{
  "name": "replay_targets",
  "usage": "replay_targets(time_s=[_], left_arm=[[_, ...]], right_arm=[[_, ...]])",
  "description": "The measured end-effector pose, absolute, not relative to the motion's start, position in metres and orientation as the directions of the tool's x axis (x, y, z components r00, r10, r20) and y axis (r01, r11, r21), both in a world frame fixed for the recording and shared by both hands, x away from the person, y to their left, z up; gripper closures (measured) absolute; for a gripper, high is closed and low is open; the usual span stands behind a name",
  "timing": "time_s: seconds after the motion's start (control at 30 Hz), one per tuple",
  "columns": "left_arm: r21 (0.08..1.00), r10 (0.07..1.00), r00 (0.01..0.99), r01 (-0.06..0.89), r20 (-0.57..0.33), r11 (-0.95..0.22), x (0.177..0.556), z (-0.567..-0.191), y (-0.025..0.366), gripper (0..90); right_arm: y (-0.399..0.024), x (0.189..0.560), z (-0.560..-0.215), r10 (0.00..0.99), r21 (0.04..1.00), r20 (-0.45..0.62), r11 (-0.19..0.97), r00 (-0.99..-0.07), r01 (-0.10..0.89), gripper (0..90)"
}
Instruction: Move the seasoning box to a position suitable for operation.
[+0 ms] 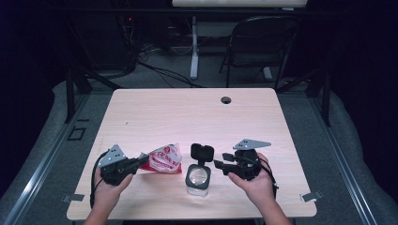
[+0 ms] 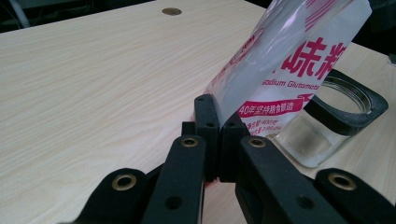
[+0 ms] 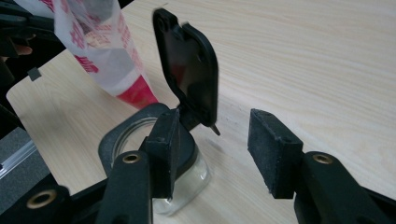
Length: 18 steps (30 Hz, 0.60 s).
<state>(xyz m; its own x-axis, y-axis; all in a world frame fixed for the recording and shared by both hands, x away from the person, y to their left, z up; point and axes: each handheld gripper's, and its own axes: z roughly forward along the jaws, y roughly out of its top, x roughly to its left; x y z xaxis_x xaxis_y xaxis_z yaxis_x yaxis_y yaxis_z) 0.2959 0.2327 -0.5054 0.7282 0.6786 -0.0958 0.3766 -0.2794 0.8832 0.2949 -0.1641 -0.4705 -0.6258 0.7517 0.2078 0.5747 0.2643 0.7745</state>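
Black jaws of the left gripper [image 2: 212,135] are pressed tight on the bottom edge of a clear plastic bag with red writing [image 2: 285,60], which leans up over a clear square jar [image 2: 327,126]. Right gripper [image 3: 215,154] is spread wide, holding nothing, just beside the jar's flipped-up black lid [image 3: 189,65].

Glossy clear plastic bag [image 2: 299,60] with red print; clear glass-like jar [image 2: 322,135] — matt black plastic collar and lid [image 3: 189,70]; pale, smooth wood-grain desk [image 1: 187,112] — matt.
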Motion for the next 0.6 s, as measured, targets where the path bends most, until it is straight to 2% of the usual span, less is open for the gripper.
replay_targets(time_s=[0.3, 0.6], left_arm=[[0.887, 0.677, 0.731, 0.364, -0.085, -0.282, 0.296, -0.505, 0.23, 90.0], [0.888, 0.673, 0.735, 0.361, -0.083, -0.285, 0.298, -0.506, 0.228, 90.0]], right_arm=[[-0.138, 0.296, -0.447, 0.699, 0.794, 0.183, 0.309, -0.691, 0.524, 53.4], [-0.103, 0.307, -0.443, 0.637, 0.79, 0.17, 0.369, -0.752, 0.49, 52.1]])
